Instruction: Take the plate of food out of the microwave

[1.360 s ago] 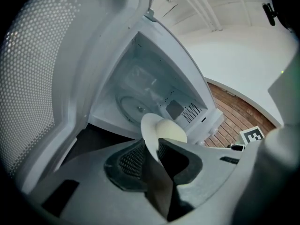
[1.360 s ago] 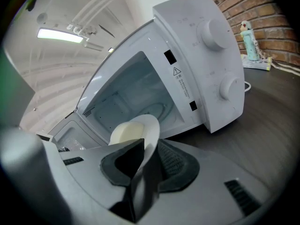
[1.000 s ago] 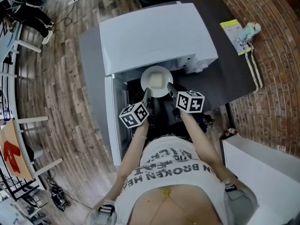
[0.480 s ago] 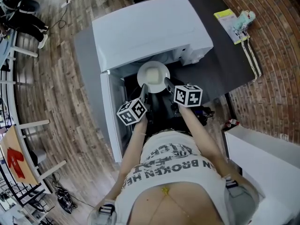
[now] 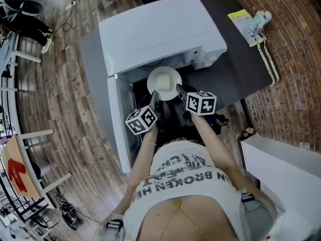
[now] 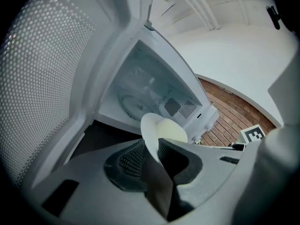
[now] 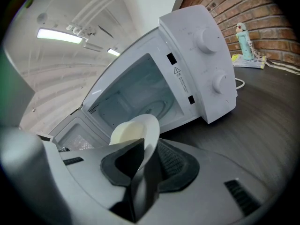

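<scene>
A white plate with pale food on it hangs in front of the open white microwave. My left gripper is shut on the plate's near-left rim and my right gripper on its near-right rim. In the left gripper view the plate stands edge-on between the dark pads, with the empty microwave cavity and its turntable beyond. In the right gripper view the plate is pinched the same way, outside the cavity.
The microwave door hangs open at the left, beside my left arm. The microwave stands on a dark table; a yellow booklet and a small toy lie at its far right. A white surface lies at the lower right.
The plate and both grippers shifted slightly left and up in the head view a second ago, as the camera moved; in the last half second nothing has visibly moved.
</scene>
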Available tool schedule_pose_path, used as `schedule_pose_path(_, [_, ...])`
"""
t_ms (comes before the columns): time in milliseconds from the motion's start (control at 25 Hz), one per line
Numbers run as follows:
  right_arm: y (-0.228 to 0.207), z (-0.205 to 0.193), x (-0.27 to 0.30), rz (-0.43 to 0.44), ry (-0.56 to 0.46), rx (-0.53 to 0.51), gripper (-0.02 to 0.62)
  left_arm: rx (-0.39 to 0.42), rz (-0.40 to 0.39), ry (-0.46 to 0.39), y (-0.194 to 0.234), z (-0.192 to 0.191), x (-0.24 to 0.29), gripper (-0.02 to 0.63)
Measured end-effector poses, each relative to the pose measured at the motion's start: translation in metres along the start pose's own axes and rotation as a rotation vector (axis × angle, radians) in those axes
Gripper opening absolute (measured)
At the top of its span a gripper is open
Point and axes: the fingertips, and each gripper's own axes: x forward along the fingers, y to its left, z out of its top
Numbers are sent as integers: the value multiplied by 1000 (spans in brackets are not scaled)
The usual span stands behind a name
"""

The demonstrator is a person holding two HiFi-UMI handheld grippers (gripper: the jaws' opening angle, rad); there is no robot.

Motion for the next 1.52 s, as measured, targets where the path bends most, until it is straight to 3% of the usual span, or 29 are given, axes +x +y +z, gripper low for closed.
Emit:
schedule_pose_path(480, [1,-4,-6,8,-5,17,86,0,-2,-10,-4,-4,-7,92])
schedule_pose_path(880, [4,-3,-6,60,15,8,83,-23,43,-46,-5,-5,-15,92])
schedule_pose_path(1520, [-25,0,-60,139,47,-15,80,-76,110,-117,-62,-43,-28,92])
